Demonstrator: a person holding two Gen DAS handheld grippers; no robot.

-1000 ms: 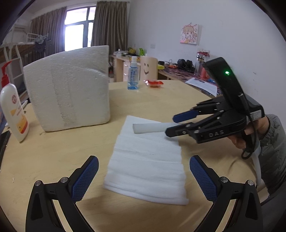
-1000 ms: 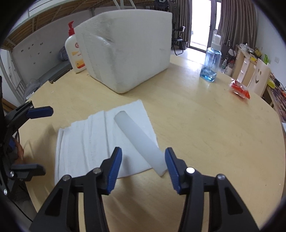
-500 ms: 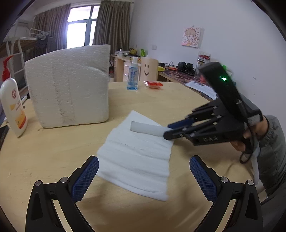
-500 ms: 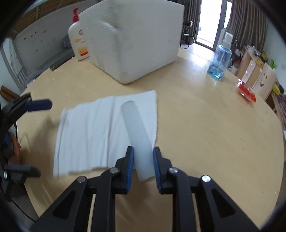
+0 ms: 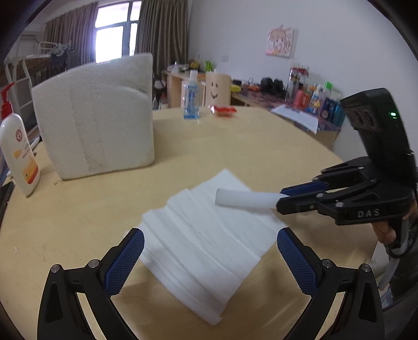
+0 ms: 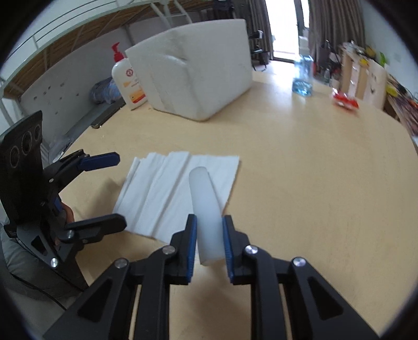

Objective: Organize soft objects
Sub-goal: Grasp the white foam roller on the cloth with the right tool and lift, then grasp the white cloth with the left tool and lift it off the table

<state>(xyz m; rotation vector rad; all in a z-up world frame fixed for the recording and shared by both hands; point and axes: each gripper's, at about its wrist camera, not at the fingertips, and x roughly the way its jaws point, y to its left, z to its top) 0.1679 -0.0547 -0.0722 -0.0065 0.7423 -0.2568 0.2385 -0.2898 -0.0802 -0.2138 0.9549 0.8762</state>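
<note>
We see our right gripper (image 6: 209,243) clenched on the smooth white foam cylinder (image 6: 205,209), above the soft pleated white cloth (image 5: 209,243) on the wooden table (image 5: 235,154); our left gripper (image 5: 210,261) stays released.

Lived-in room, dorm-like or home. Evidence: curtained window (image 5: 115,31), metal bunk-bed frame (image 6: 78,23), cartoon picture (image 5: 279,41) on white wall, side shelf crowded with bottles (image 5: 316,102), lotion pump bottle (image 5: 17,154) on round wooden desk (image 5: 235,146).
</note>
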